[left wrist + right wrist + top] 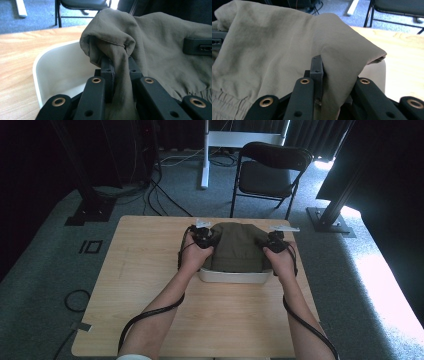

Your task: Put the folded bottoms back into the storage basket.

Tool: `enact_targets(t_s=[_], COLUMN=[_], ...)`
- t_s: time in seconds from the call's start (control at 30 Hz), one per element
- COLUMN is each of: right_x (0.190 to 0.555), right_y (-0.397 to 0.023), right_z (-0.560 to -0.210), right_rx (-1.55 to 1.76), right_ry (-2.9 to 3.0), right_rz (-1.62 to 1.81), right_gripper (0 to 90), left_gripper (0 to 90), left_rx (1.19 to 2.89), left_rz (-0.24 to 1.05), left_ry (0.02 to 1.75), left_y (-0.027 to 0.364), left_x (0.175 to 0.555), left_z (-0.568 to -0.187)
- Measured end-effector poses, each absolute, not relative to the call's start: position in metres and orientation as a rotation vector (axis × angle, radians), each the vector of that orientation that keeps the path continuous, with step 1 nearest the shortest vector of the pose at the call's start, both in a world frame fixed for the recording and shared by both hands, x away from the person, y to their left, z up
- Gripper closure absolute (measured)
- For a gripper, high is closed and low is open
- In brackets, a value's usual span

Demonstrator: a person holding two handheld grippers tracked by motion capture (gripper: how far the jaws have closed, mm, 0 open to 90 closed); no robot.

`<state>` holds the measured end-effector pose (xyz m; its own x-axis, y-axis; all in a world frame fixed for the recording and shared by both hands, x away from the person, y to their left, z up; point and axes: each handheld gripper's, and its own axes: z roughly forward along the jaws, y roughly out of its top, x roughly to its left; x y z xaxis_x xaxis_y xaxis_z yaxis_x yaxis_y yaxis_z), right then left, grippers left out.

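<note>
An olive-green cloth garment (236, 247) is stretched over a white bin (234, 276) in the middle of the wooden table. My left gripper (205, 239) is shut on the cloth's left edge, where a bunched fold (117, 65) is pinched between its black jaws above the bin's white wall (60, 72). My right gripper (275, 241) is shut on the cloth's right edge, and the fabric (337, 75) drapes over its jaws. The other gripper's black body (197, 46) pokes out of the cloth in the left gripper view.
The light wooden table (150, 285) has bare room to the left of and in front of the bin. A black folding chair (270, 170) stands on the grey carpet behind the table. Black stand bases (90, 210) and cables lie on the floor at the back.
</note>
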<state>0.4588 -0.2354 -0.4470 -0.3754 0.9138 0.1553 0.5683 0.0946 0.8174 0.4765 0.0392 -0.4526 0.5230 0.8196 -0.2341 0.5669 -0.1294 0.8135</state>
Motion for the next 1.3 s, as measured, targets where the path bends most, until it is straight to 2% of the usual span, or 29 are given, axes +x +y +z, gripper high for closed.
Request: enact_targets(t_s=[0.3,0.77,1.03,1.17,1.3], right_x=[0.471,0.477,0.484,0.486,0.487], right_y=[-0.229,-0.224,-0.226,-0.224,-0.222], right_z=[-0.469,-0.477,-0.48,-0.48,-0.48], right_rx=[1.52,1.56,1.594,1.588,1.578], right_ry=[2.018,2.096,2.148,2.154,2.175], right_rz=[1.087,0.952,0.895,0.856,0.837], right_gripper=[77.2,76.8,75.9,73.2,66.2], left_gripper=[82.9,82.7,81.7,79.6,70.7], left_rx=[1.889,2.01,2.127,2.158,2.142], left_rz=[0.327,0.347,0.423,0.45,0.424], left_ry=[1.209,1.266,1.255,1.253,1.25], left_y=[0.033,0.032,0.023,0.02,0.02], left_x=[0.485,0.487,0.488,0.487,0.487], left_z=[-0.465,-0.479,-0.479,-0.48,-0.479])
